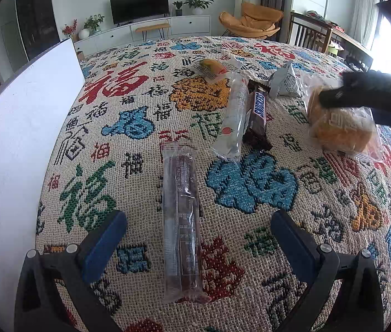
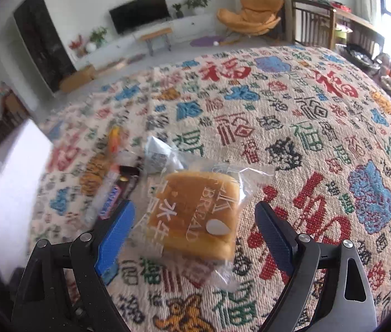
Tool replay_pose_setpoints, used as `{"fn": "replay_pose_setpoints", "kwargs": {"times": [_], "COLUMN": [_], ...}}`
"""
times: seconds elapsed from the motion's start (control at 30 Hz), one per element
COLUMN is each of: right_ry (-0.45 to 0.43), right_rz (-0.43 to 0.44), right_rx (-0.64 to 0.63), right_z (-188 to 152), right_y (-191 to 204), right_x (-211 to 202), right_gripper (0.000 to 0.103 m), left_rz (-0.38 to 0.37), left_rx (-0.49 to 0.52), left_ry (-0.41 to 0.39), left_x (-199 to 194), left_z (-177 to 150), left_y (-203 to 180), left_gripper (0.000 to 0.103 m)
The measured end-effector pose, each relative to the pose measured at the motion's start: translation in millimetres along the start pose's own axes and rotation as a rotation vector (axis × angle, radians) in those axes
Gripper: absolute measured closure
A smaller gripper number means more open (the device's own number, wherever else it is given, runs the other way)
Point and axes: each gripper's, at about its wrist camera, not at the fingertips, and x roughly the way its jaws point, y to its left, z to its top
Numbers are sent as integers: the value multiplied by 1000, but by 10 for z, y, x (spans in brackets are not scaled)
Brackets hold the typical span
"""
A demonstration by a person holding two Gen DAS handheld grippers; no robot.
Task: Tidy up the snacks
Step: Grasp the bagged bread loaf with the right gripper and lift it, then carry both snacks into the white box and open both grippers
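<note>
Right hand-held gripper (image 1: pixel 333 96) hides part of the bread packet (image 1: pixel 342 127); snacks (image 2: pixel 112 182) at left blurred

Coarse woven tablecloth (image 1: pixel 145 166), matt; meat stick (image 1: pixel 181 221) and bread (image 2: pixel 195 213) in glossy clear plastic film; Snickers bar (image 1: pixel 257 116) in shiny wrapper; gripper pads (image 2: pixel 272 238) blue, finely textured, probably rubber; smooth white board (image 1: pixel 15 138)
</note>
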Motion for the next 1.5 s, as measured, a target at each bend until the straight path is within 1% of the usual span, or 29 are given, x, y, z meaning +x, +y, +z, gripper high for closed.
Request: {"fn": "replay_pose_setpoints", "kwargs": {"times": [0.03, 0.07, 0.1, 0.13, 0.17, 0.2, 0.27, 0.3, 0.33, 0.4, 0.5, 0.53, 0.57, 0.6, 0.63, 0.67, 0.7, 0.73, 0.8, 0.87, 0.97, 1.0, 1.13, 1.23, 1.3, 1.37, 1.47, 1.5], "right_ry": [44, 84, 122, 29, 11, -19, -50, -68, -79, -78, -83, -93, -109, -126, -142, -153, -158, -161, -157, -149, -174, -186, -257, -286, -298, -305, -311, -310], "right_rz": [-79, -105, -119, -133, -133, -110, -37, 12, 58, 97, 197, 224, 242, 250, 247, 242, 238, 233, 227, 241, 272, 283, 362, 446, 480, 516, 582, 613], "right_rx": [-16, -16, -4, 0, 12, 18, 28, 41, 44, 17, 34, 34, 31, 24, 18, 16, 15, 14, -2, -16, -46, -61, -151, -188, -227, -277, -362, -395], "right_z": [-19, -55, -117, -155, -194, -221, -261, -283, -305, -354, -551, -649, -728, -822, -915, -956, -977, -1008, -1015, -1018, -993, -977, -888, -774, -709, -651, -585, -569], "right_y": [114, 139, 144, 123, 75, 37, -83, -165, -252, -378, -658, -750, -801, -856, -901, -912, -918, -925, -849, -772, -652, -580, -177, 109, 315, 568, 1032, 1226], "right_x": [200, 368, 511, 476, 506, 496, 460, 422, 387, 300, 59, -46, -158, -240, -306, -373, -392, -404, -397, -432, -658, -723, -1079, -1323, -1471, -1606, -1784, -1847], "right_gripper": [12, 12, 7, 8, 7, 8, 12, 18, 27, 28, 28, 28, 28, 28, 28, 28, 28, 28, 28, 28, 28, 28, 28, 28, 28, 28, 28, 28], "left_rz": [0, 0, -1, -1, -1, -1, -1, -2, -4, -17, -66, -76, -78, -71, -66, -69, -95, -129, -156, -203, -301, -323, -364, -395, -388, -338, -206, -146], "left_rx": [0, 0, 0, -1, -1, -1, -1, -1, -2, 0, 13, 5, -2, -4, -5, -13, -38, -68, -124, -174, -265, -283, -337, -403, -436, -459, -512, -539], "left_ry": [0, 0, 1, 0, 0, 0, -1, 0, -1, 0, 28, 32, 31, 27, 21, 16, 14, 5, -30, -75, -152, -178, -286, -377, -441, -508, -571, -578], "left_x": [-6, -6, -1, -6, -4, -2, 2, 3, 3, -2, -45, -72, -110, -158, -198, -232, -261, -296, -418, -608, -977, -1098, -1572, -1932, -2171, -2442, -2735, -2803], "left_z": [-2, -3, -1, -4, -2, -3, -2, -3, -4, -5, -14, -24, -35, -50, -59, -66, -74, -91, -142, -198, -271, -285, -282, -294, -301, -324, -396, -440], "left_y": [-8, -9, 1, -1, 3, 4, 5, 7, 9, 17, 56, 71, 80, 77, 80, 93, 128, 176, 240, 283, 356, 375, 488, 712, 884, 1106, 1516, 1664], "left_gripper": [0, 0, 0, 0, 0, 0, 0, 0, 0, 0, 1, 5, 16, 25, 53, 83, 85, 85, 86, 86, 86, 86, 86, 86, 86, 86, 86, 86]}}
